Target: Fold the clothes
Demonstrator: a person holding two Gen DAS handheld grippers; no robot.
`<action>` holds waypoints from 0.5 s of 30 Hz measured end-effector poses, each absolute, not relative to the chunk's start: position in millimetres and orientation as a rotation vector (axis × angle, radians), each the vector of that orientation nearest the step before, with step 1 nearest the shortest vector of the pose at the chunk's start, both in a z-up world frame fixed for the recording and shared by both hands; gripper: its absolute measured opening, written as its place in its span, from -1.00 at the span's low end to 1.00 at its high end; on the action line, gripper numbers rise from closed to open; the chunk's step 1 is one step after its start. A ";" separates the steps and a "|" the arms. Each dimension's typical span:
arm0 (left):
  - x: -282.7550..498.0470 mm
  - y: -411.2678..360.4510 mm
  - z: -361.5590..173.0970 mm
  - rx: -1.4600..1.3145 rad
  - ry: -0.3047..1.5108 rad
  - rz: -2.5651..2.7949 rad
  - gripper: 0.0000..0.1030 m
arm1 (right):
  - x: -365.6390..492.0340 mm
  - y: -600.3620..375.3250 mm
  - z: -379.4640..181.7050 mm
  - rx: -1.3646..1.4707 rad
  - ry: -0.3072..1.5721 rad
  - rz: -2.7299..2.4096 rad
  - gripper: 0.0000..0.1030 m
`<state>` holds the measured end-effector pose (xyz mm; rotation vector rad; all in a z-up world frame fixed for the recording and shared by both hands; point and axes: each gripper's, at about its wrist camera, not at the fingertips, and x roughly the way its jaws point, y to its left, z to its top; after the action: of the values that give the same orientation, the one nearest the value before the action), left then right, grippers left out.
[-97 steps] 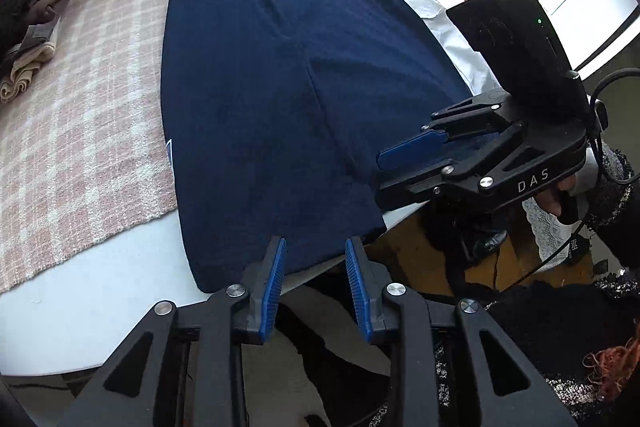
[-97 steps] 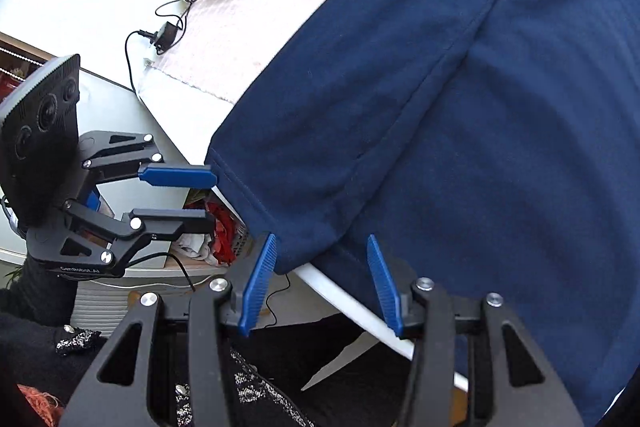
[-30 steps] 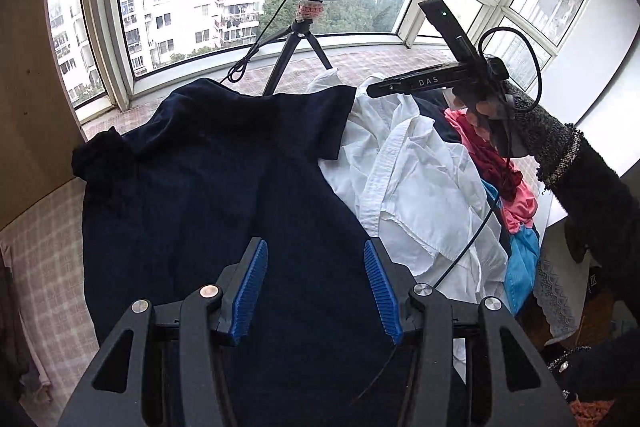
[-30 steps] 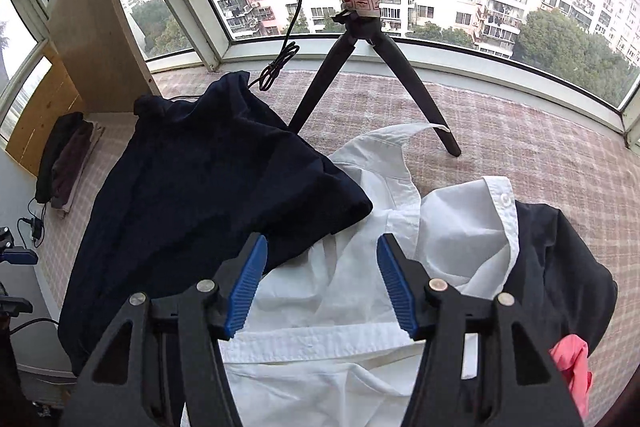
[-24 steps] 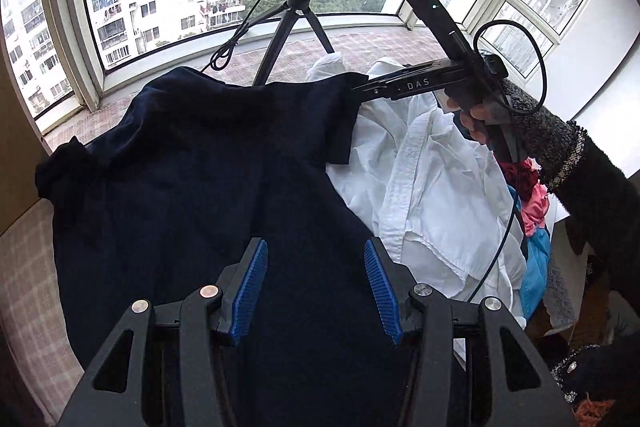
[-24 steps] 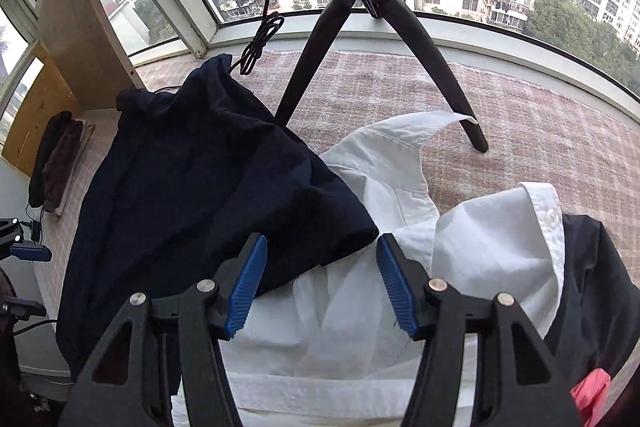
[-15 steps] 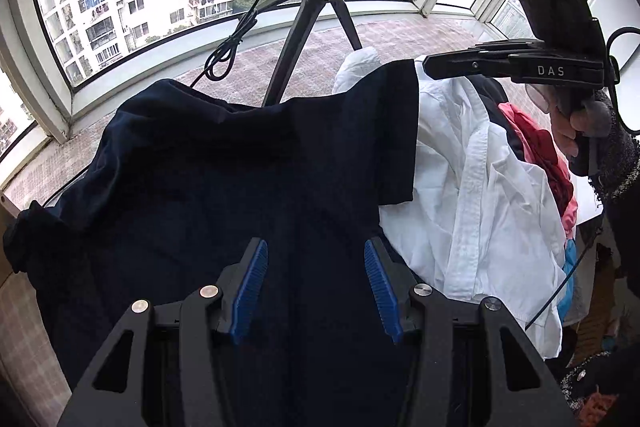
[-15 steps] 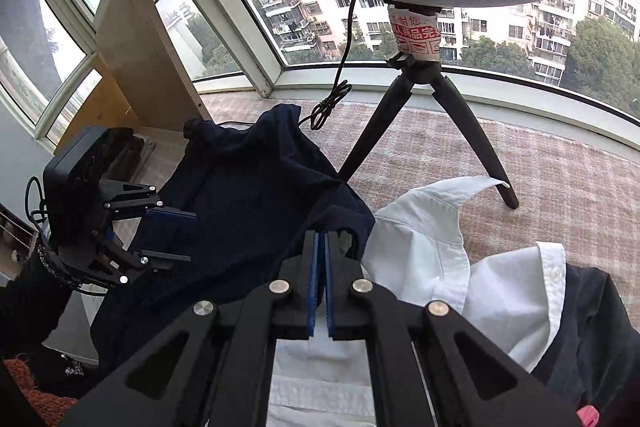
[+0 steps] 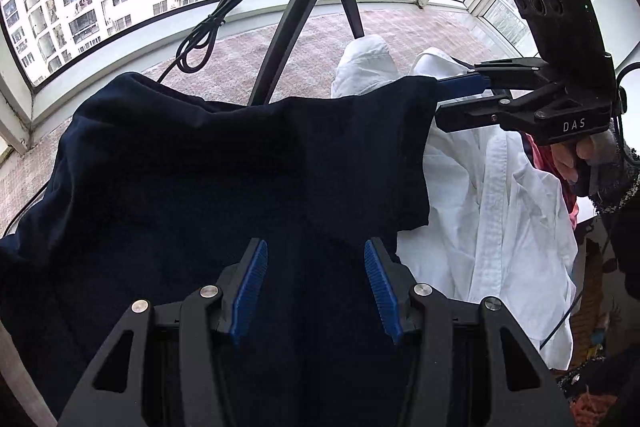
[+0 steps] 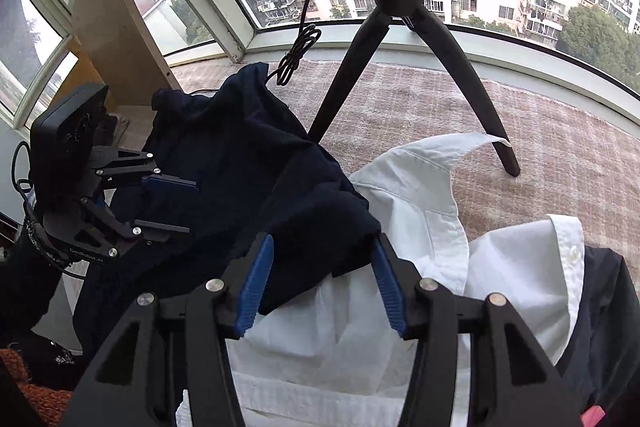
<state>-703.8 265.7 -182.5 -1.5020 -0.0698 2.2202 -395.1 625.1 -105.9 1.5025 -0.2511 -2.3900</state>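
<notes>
- Setting: bay window alcove; checked blanket [image 10: 560,147] covers the surface, tripod [image 10: 400,67] standing on it.
- Navy shirt [image 9: 200,187]: spread on the blanket, one sleeve overlapping the white shirt [image 10: 420,195], likely awaiting a sleeve fold.
- Right gripper [image 10: 322,281]: fingers opening, sleeve edge between them, pads not pressing.
- Left gripper [image 9: 316,287]: fingers apart over the shirt body, holding nothing.

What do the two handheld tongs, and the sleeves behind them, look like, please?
Both the left tongs and the right tongs are black linkage frames with silver screws and ribbed blue pads. The right carries white "DAS" lettering and a black cable; its sleeve is dark, speckled knit.
</notes>
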 end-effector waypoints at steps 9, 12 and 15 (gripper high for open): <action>-683.4 252.5 -177.8 -1.505 -0.117 2.259 -0.05 | -386.7 536.7 -111.8 1.532 -0.160 -2.082 -0.72; -682.3 255.6 -175.0 -1.490 -0.104 2.256 -0.05 | -374.2 550.1 -116.5 1.544 -0.331 -2.049 -0.52; -692.2 271.3 -165.7 -1.448 -0.060 2.249 -0.05 | -358.2 579.1 -111.3 1.525 -0.433 -2.139 -0.51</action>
<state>-692.2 271.3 -165.7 -1.4484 -0.0596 2.2488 -358.2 579.1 -111.3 1.5247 -0.4327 -2.1385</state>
